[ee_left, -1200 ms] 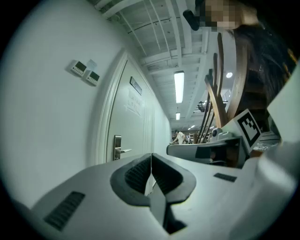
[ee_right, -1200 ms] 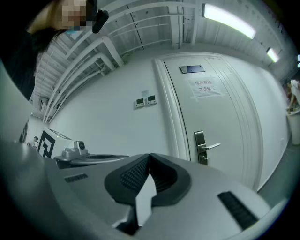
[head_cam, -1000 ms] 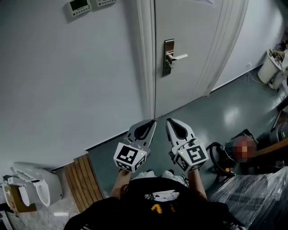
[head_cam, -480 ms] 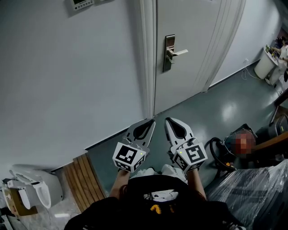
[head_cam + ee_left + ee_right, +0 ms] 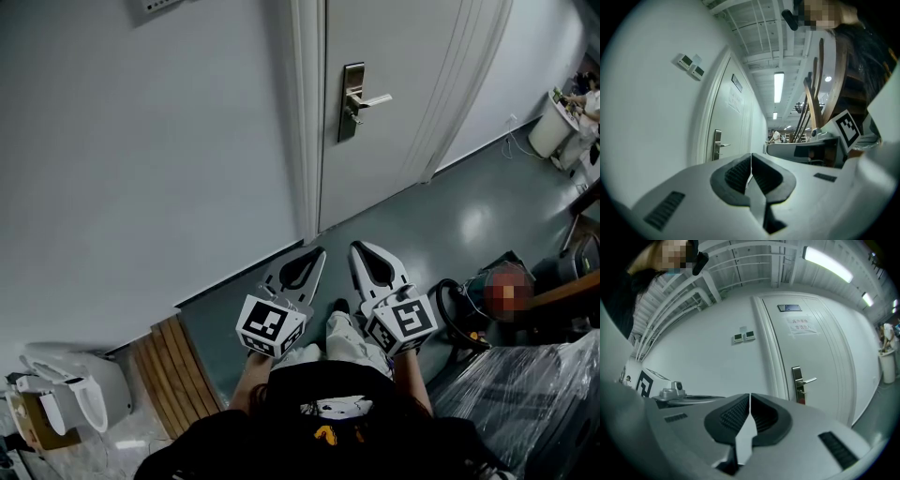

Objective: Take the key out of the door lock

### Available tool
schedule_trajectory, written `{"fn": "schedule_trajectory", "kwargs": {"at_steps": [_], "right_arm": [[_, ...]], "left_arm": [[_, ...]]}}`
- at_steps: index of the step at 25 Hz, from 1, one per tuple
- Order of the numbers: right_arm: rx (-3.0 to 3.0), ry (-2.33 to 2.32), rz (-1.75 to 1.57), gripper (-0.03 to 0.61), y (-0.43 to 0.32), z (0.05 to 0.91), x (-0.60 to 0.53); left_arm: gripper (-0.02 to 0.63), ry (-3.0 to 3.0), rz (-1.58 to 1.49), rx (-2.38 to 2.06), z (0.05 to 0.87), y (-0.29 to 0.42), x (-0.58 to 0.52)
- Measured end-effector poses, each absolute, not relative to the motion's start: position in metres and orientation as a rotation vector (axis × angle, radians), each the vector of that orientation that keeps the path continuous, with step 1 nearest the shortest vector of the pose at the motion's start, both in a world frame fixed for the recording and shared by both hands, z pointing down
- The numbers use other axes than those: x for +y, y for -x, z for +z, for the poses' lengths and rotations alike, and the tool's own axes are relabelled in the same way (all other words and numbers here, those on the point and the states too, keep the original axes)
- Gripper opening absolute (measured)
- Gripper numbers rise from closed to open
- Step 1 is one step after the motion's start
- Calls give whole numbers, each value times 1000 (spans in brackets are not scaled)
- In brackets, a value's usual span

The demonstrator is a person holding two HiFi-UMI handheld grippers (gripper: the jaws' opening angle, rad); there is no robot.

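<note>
While the door lock (image 5: 352,101) stands ahead, wooden slats (image 5: 173,375) lie left.

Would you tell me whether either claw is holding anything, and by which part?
Nothing is held: the left claw and right claw are both shut and empty.

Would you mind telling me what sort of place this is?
Probably a corridor in an office or lab building: a white door with a lever handle, wall control panels, and strip lights.
</note>
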State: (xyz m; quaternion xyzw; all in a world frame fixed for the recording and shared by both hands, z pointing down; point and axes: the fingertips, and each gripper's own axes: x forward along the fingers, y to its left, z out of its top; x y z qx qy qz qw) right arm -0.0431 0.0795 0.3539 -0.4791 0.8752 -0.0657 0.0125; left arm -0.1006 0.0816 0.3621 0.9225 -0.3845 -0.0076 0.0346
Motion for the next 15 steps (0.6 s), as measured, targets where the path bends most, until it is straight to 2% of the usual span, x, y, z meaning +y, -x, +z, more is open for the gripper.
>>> {"fn": "schedule_trajectory", "kwargs": {"at_steps": [15], "right_arm": [[2736, 1406, -259, 9, 5, 359, -31]], "left_arm": [[9, -2781, 5, -1295, 368, 76, -20]]}}
